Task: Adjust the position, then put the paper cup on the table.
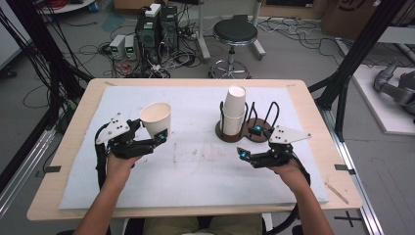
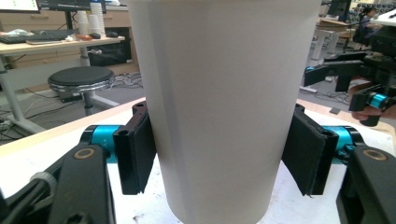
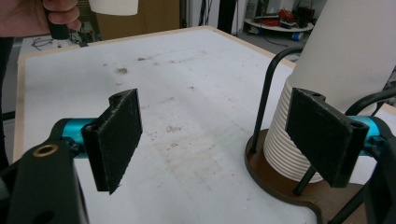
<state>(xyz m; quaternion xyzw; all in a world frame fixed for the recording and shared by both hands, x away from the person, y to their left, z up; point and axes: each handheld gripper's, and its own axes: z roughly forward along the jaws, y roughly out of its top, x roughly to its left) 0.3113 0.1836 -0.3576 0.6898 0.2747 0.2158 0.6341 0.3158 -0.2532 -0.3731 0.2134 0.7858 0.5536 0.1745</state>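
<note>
White mat (image 1: 195,166) over a wooden table (image 1: 63,147), stained in the middle; lab floor behind with cables, a stool (image 1: 235,33) and PC towers (image 1: 157,27). Left gripper (image 1: 155,137) is clamped on a single paper cup (image 1: 156,119), pads (image 2: 135,158) pressed on both sides of the wall, cup upright and seemingly lifted off the mat at left of centre. Right gripper (image 1: 248,142) hangs with jaws wide apart, holding nothing, just beside the cup holder (image 1: 247,133). Stack of cups (image 1: 234,110) sits in one wire bay of that brown-based holder; the other bay looks vacant. Likely step: one cup separated from the stack and carried off. Next move probably needs the cup set down upright, with a light squeeze since thin paper walls dent easily. Cup itself: plain white, tapered, mouth up, no visible crush.
</note>
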